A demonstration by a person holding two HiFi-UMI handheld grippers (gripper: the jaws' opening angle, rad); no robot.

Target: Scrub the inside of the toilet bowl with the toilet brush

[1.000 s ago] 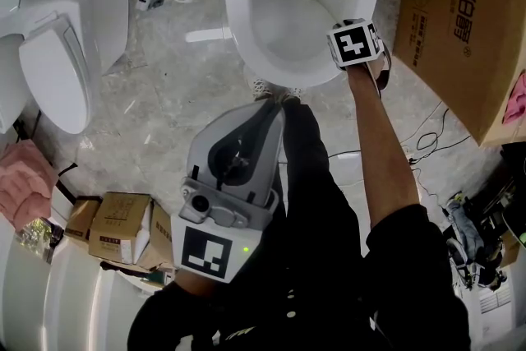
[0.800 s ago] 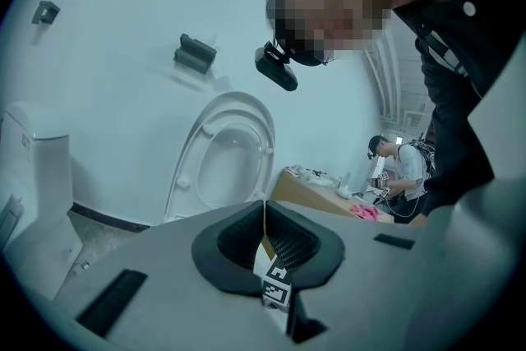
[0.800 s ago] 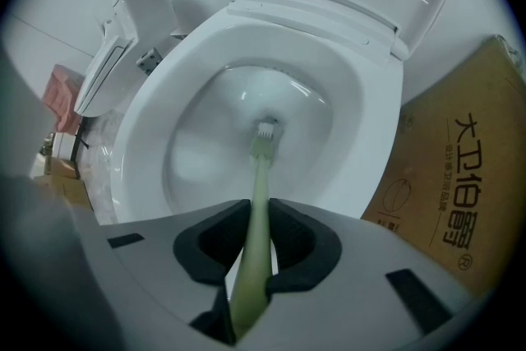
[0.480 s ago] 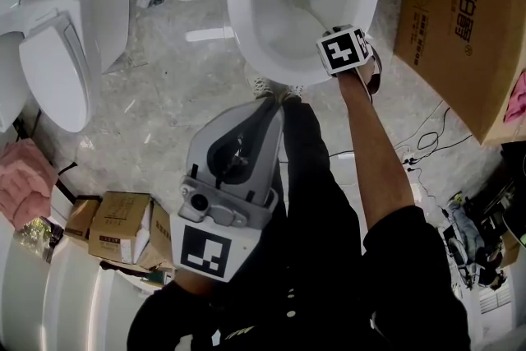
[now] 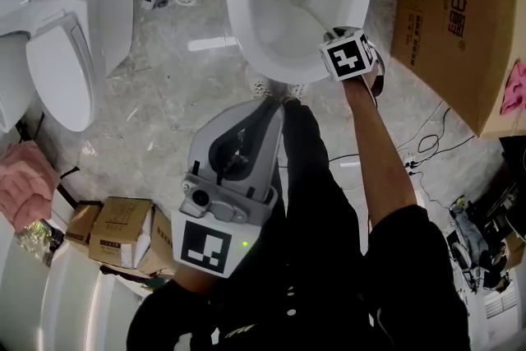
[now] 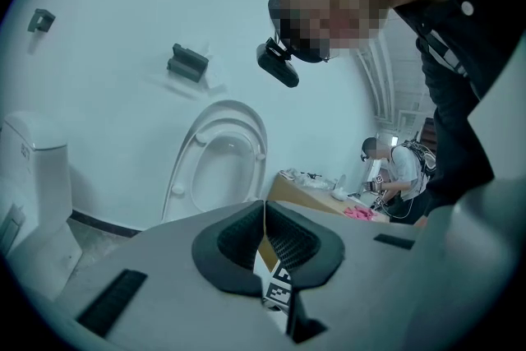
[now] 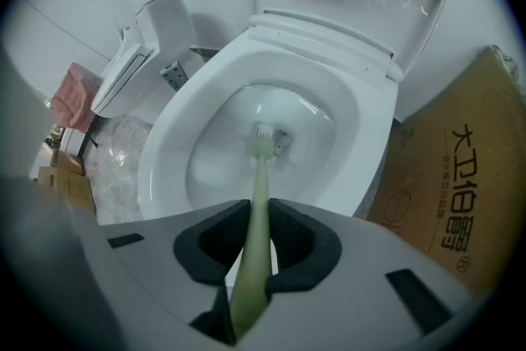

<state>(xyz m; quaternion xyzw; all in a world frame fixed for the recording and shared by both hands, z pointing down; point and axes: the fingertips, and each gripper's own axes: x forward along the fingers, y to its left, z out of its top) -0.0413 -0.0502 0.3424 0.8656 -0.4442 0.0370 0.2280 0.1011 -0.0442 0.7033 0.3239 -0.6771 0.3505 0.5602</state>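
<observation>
A: Largest items first?
B: Grey stone floor point(image 5: 164, 94). Next, white toilet bowl point(image 5: 240, 29), seat up, at top centre of the head view. Brown cardboard box point(image 5: 452, 20) just beside it on the right. A second toilet point(image 5: 57, 62) well apart on the left.

A: And the tools?
B: Left gripper point(image 6: 265, 236) held close to the body, away from the bowl, jaws pressed together on nothing. Right gripper point(image 7: 256, 238) poised over the bowl's near rim, jaws clamped on the pale green handle of the toilet brush point(image 7: 258, 177).

A: Brush position?
B: Handle slanting down into the bowl. Bristle head point(image 7: 263, 134) at the bottom, at or just by the outlet. Contact with the porcelain likely, not certain.

A: Progress?
B: Judged under way: brush gripped, inside the bowl, at its lowest part. No foam or marks to show covered areas, so impossible to say how much is done. Probably left to do: the side walls and the underside of the rim, then withdrawal of the brush.
</observation>
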